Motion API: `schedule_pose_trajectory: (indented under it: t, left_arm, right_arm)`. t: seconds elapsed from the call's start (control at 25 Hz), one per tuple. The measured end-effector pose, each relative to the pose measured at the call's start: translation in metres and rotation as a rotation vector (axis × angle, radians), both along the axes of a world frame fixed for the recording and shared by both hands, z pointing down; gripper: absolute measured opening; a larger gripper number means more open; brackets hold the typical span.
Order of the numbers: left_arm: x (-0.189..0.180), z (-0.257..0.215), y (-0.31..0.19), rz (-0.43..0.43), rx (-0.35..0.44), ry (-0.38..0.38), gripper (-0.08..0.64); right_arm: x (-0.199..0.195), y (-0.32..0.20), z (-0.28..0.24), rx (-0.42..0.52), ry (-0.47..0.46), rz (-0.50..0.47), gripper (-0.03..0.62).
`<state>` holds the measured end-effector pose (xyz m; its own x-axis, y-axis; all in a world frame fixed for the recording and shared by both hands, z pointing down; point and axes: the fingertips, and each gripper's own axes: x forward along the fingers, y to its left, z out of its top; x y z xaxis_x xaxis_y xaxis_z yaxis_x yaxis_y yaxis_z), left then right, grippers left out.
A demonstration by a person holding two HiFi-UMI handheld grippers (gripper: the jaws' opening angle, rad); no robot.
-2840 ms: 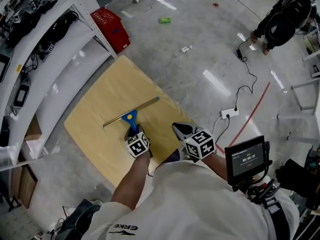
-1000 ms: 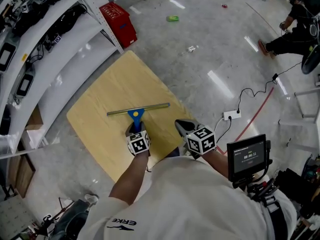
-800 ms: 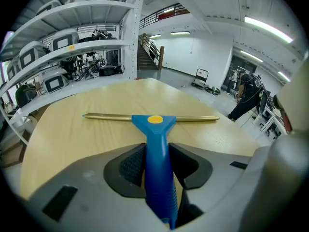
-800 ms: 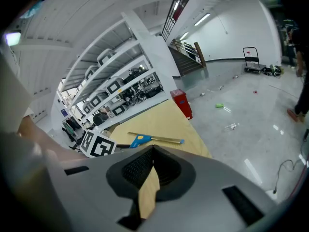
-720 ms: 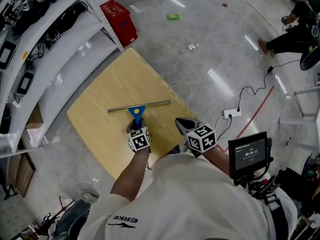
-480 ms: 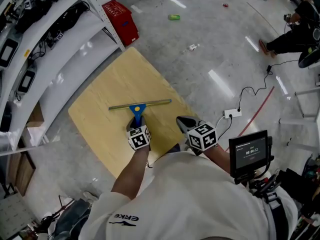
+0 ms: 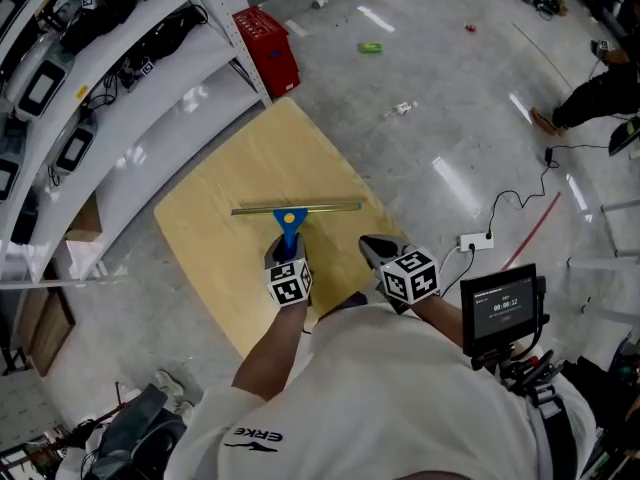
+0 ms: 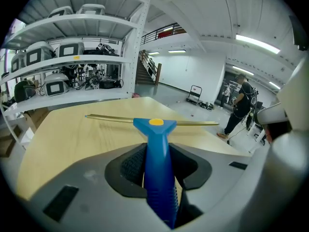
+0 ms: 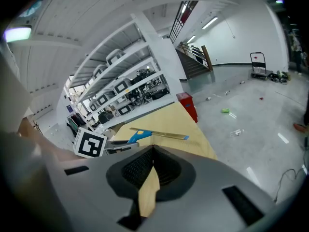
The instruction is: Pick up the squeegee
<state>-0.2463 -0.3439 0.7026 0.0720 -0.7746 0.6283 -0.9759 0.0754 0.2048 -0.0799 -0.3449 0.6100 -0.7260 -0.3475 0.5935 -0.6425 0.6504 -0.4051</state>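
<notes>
Grey concrete floor (image 7: 430, 118) runs all round, with white metal shelving (image 7: 150, 78) full of equipment along the left and a red crate (image 7: 268, 40) at its far end. Beside the shelving stands the pale wooden surface (image 7: 220, 168), one corner pointing far.

Over its middle is the blue-handled squeegee with a brass-coloured blade (image 7: 291, 220). The blade runs left to right and the handle points near, into the left gripper (image 7: 284, 251). Its fingers (image 8: 131, 166) clamp the handle from both sides, a grip that probably keeps the long blade level for lifting. Whether the blade rests on the wood or hangs just above it I cannot tell.

The right gripper (image 7: 372, 246) hovers by the surface's near right edge. Its fingers (image 9: 137, 170) meet at the tips with nothing between, apparently kept out of the way. A second person at the far right is cut off by the frame.
</notes>
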Motion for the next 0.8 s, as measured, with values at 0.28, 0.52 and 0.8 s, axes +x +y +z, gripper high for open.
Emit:
schedule_pose_trajectory:
  t: [0.28,0.52,0.8]
  left_arm:
    - [-0.001,-0.039,0.02,-0.084,0.081,0.068,0.132]
    - [0.021,-0.058,0.074,-0.183,0.161,0.095,0.132]
    - [0.035,-0.08,0.128,-0.276,0.203,0.114,0.132]
  right_arm:
    - [-0.01,0.009,-0.016,0.03,-0.04,-0.045,0.005]
    - [0.005,0.042,-0.022,0.085,-0.097,-0.106,0.005]
    - [0.018,0.077,-0.037,0.107,-0.142,-0.161,0.005]
